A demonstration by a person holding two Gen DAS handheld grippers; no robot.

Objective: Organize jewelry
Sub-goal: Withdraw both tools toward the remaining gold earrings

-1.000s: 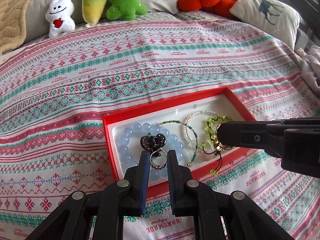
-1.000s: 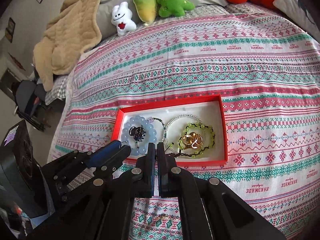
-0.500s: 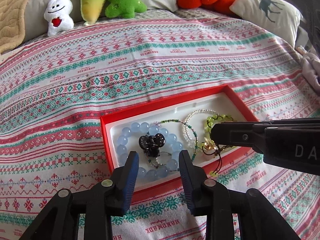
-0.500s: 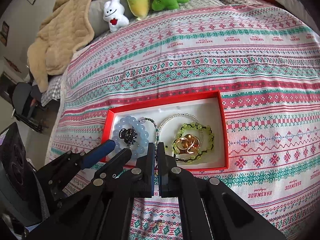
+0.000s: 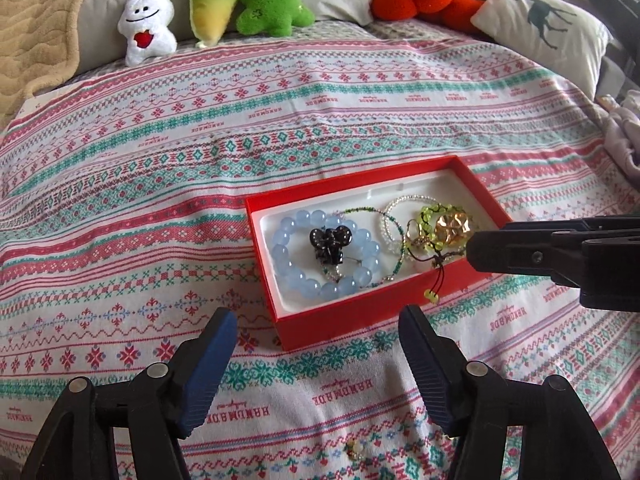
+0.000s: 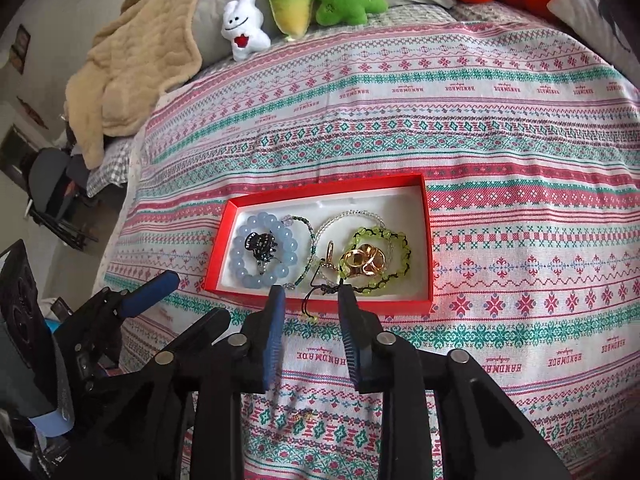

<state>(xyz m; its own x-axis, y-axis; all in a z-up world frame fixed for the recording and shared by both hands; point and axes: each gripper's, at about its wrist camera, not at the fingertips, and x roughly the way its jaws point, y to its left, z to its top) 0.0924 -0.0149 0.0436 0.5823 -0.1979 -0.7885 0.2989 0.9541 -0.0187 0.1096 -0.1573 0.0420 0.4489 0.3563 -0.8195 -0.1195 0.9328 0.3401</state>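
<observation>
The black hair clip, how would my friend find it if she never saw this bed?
On the patterned bedspread lies a red box. At its left end, a ring of pale blue beads surrounds the black hair clip, the only dark, chunky piece there.

A bed covered by a patterned red, green and white bedspread [image 5: 280, 120] carries an open red box [image 5: 340, 320] near its middle, 3 plush toys [image 5: 216, 0] in a row at its far edge, and a tan blanket [image 6: 136, 80] beside them.
</observation>
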